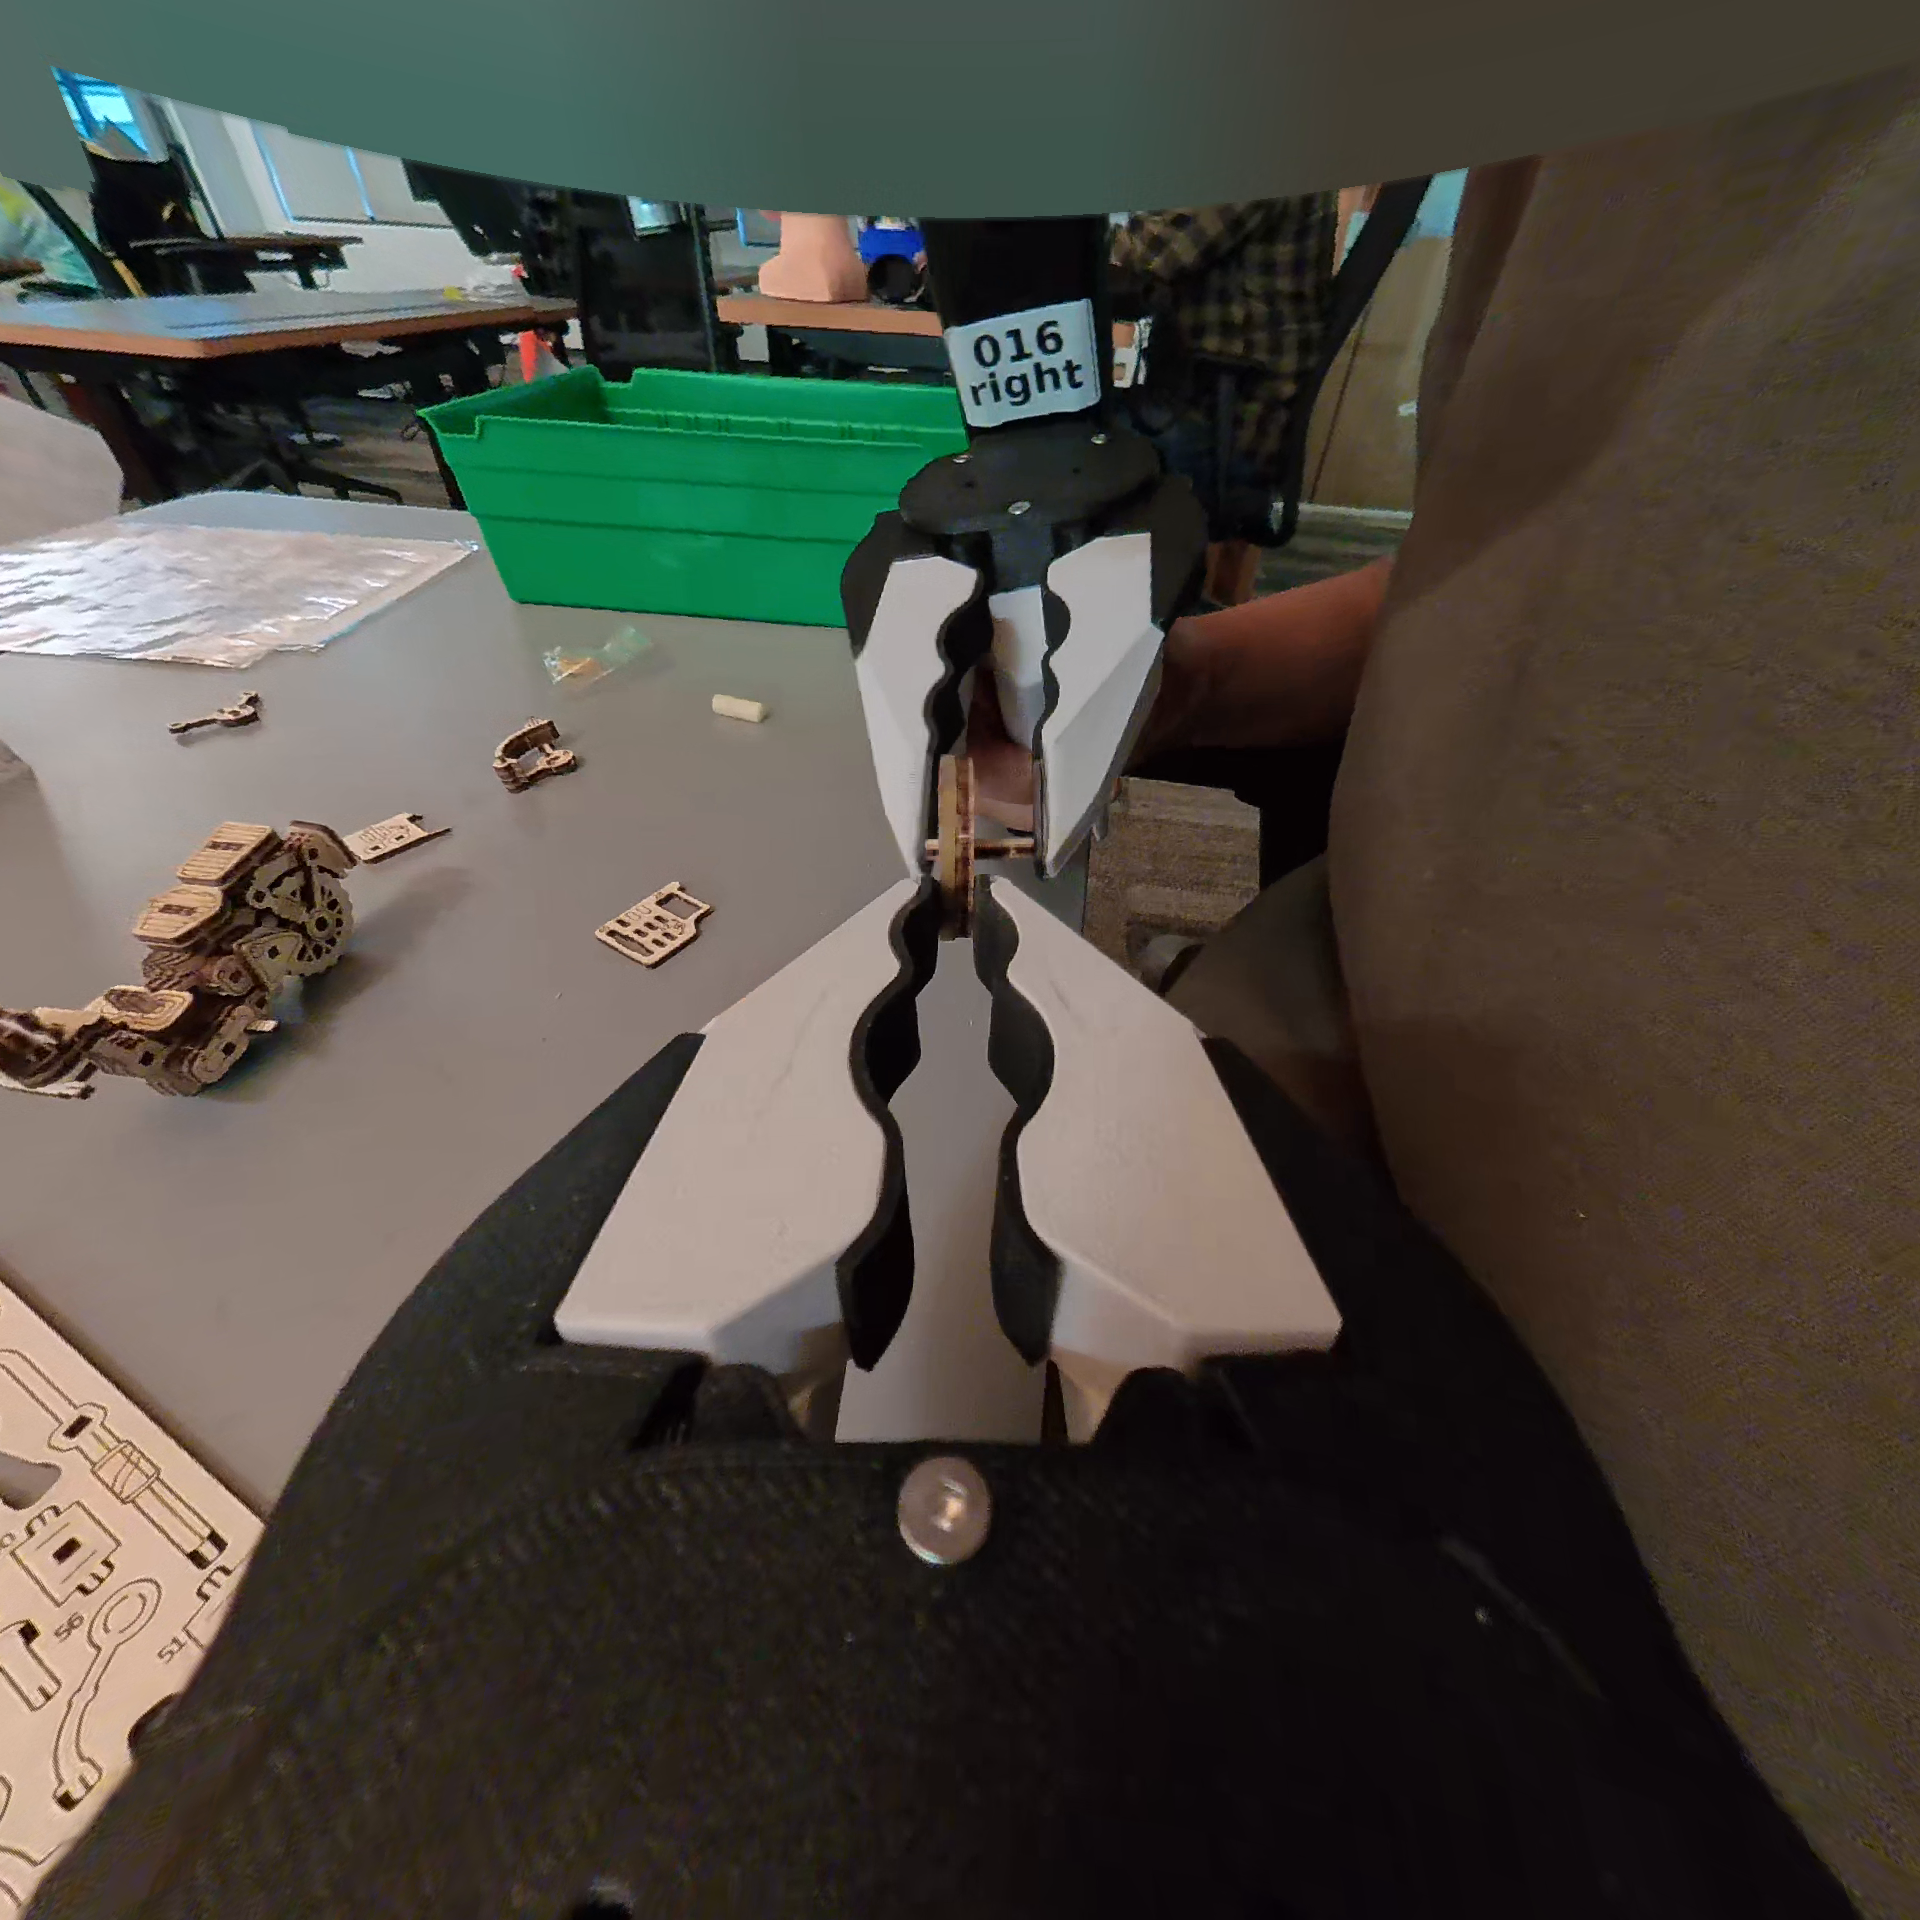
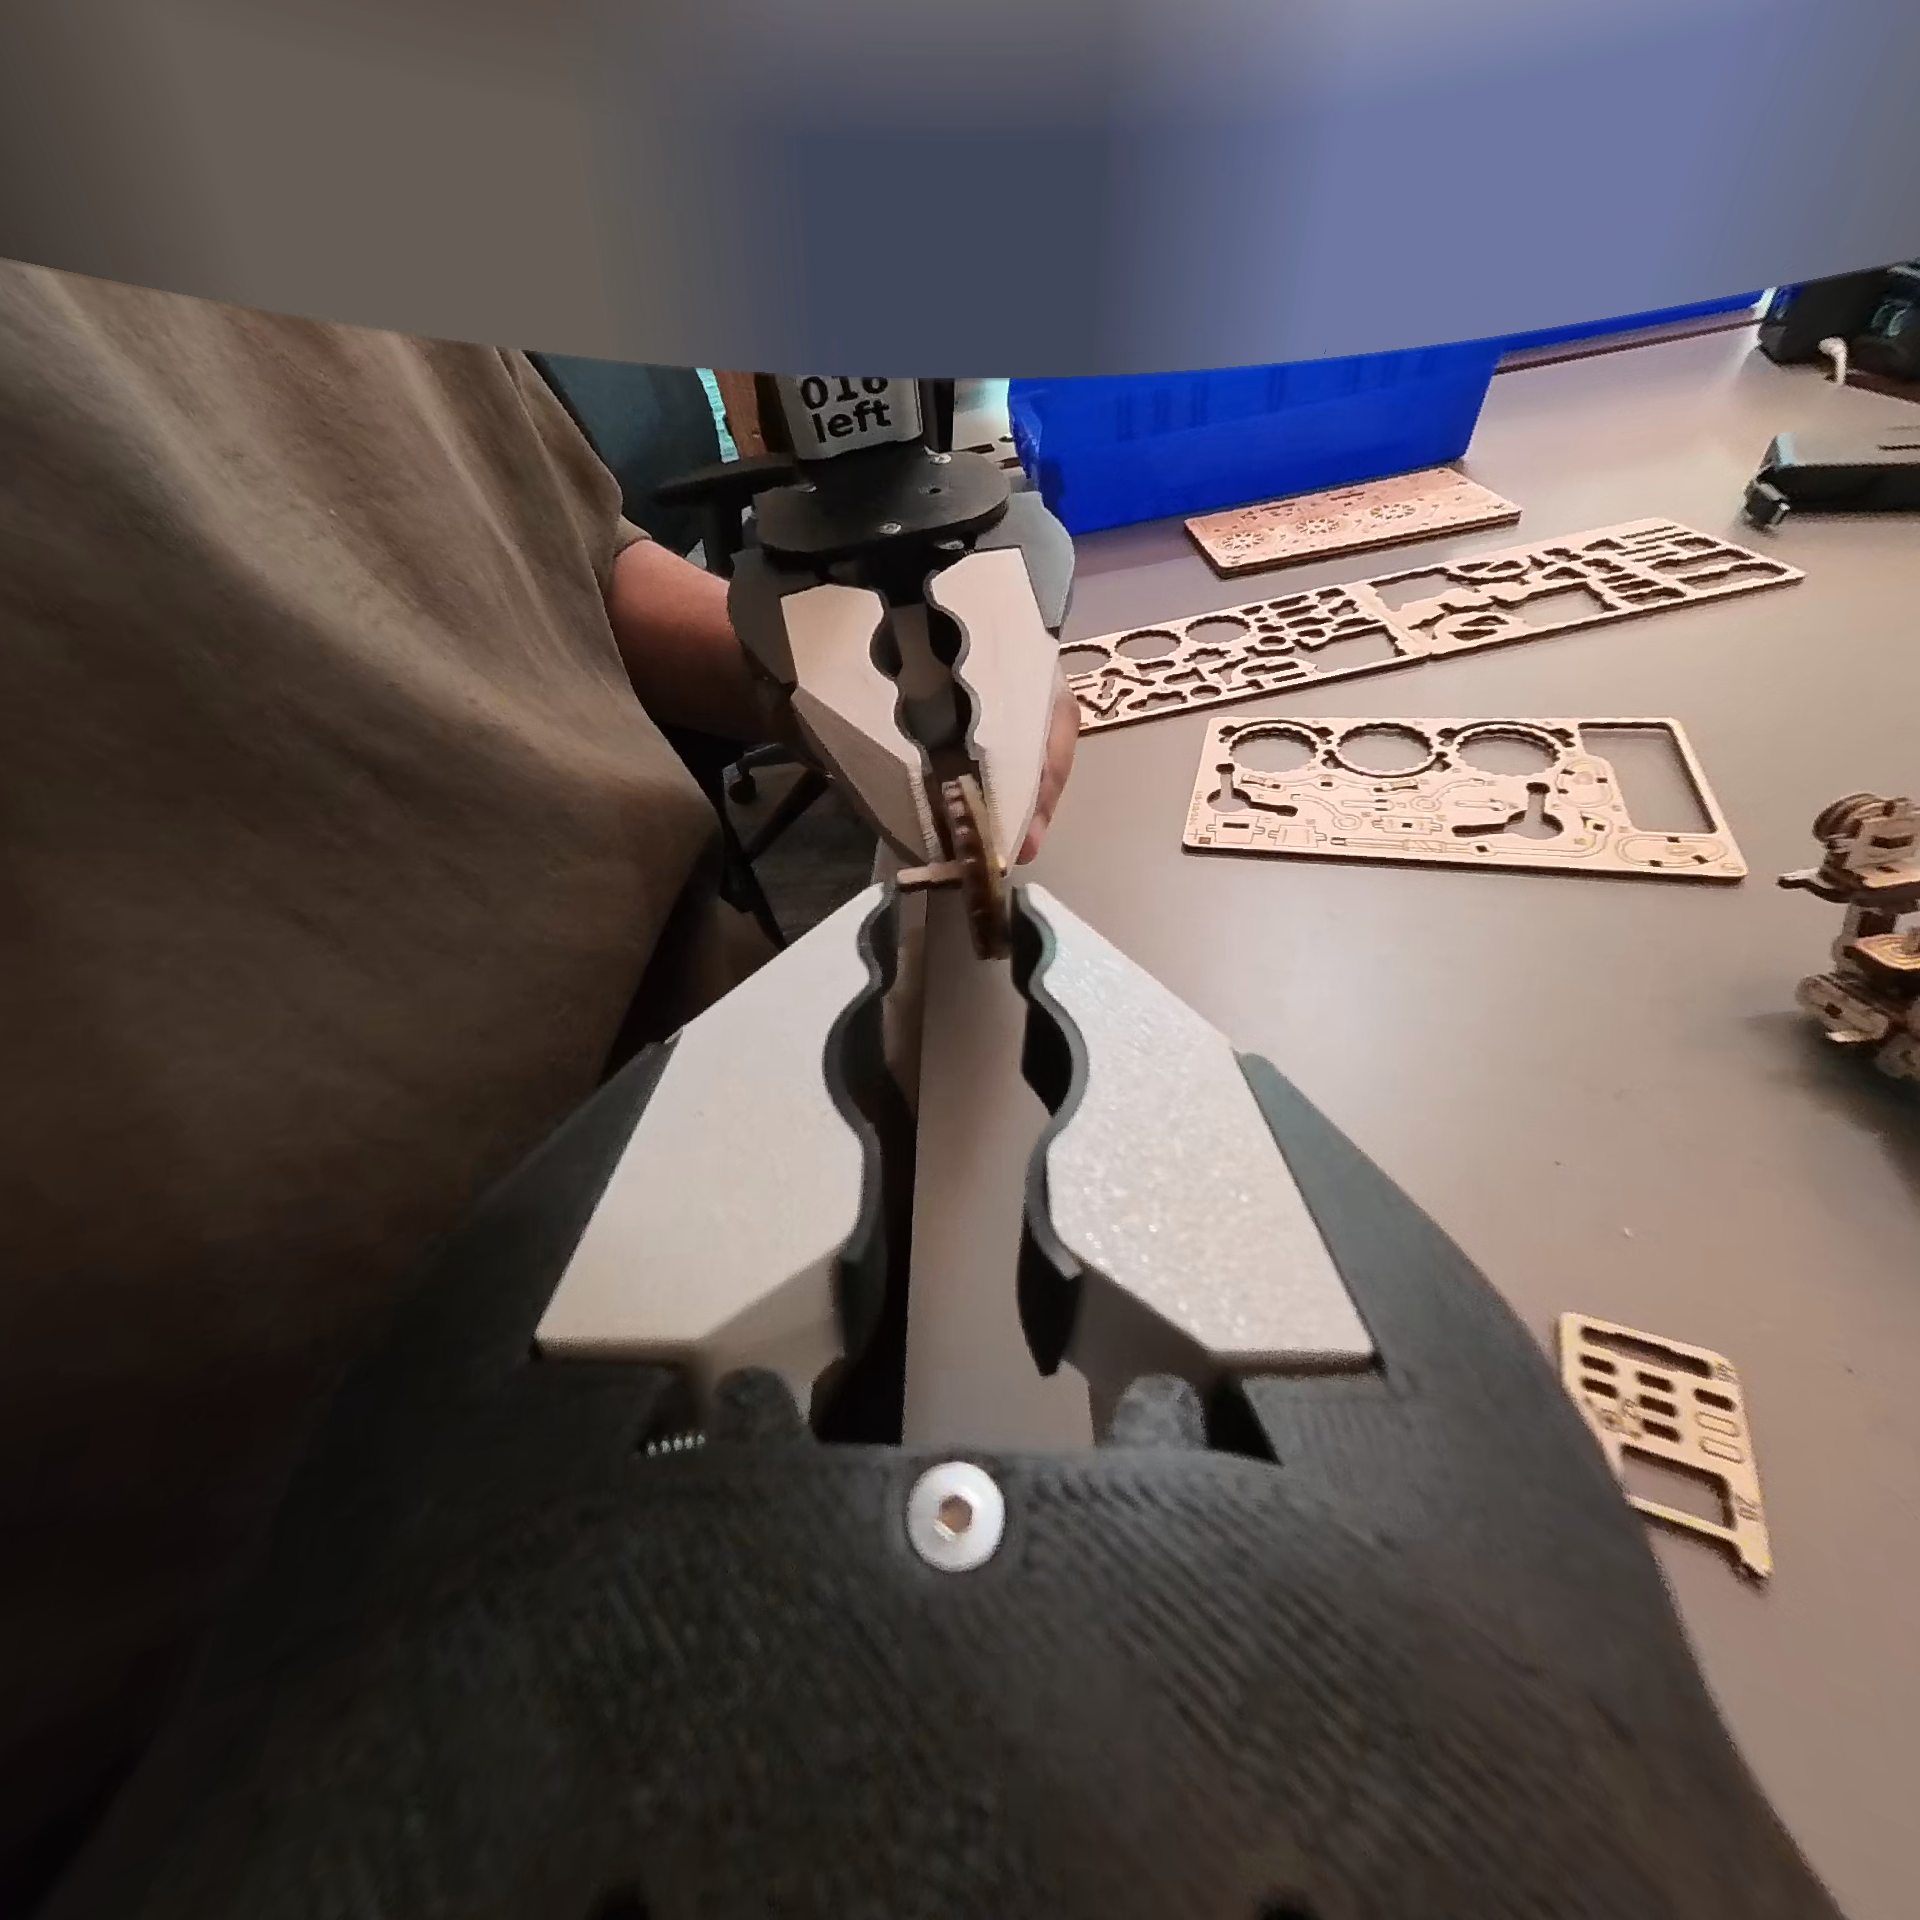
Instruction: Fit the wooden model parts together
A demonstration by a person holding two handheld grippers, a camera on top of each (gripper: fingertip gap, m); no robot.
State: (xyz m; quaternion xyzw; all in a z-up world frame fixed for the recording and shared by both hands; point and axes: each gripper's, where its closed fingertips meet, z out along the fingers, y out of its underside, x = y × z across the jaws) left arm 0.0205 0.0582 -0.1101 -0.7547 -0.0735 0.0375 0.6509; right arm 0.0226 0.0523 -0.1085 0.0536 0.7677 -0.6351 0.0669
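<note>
Both grippers meet tip to tip in the air just off the edge of the grey table (image 1: 436,1143), in front of the person's brown shirt (image 1: 1662,935).

Left gripper (image 1: 951,891): jaws nearly together, pinching the rim of a small wooden gear (image 1: 956,831) held on edge. Right gripper (image 1: 982,850) faces it from above in the left wrist view, jaws narrowed onto the thin wooden pin (image 1: 1003,847) that runs through the gear's centre, one end at each tip.

The right wrist view shows the same: right gripper (image 2: 951,891) in front, pin (image 2: 925,876) at its left tip, gear (image 2: 977,852) toothed and tilted, its upper part between the left gripper (image 2: 961,805) fingers. A hand (image 2: 1049,769) shows behind the left gripper.

On the table, left wrist view: cut-out sheet corner (image 1: 94,1538) nearest, then a part-built wooden model (image 1: 218,935), a flat slotted piece (image 1: 652,925), a smaller flat piece (image 1: 390,834), a small curved subassembly (image 1: 532,753), a thin lever piece (image 1: 216,714), a small pale cylinder (image 1: 739,709), a tiny clear bag (image 1: 592,657), crinkled plastic wrap (image 1: 208,592), a green bin (image 1: 686,488).

Right wrist view: grille-like flat piece (image 2: 1662,1439) near, model (image 2: 1860,914) at the right edge, punched-out sheet (image 2: 1455,784), a longer emptied sheet (image 2: 1434,623), an uncut sheet (image 2: 1351,530), a blue bin (image 2: 1247,426) farthest.
</note>
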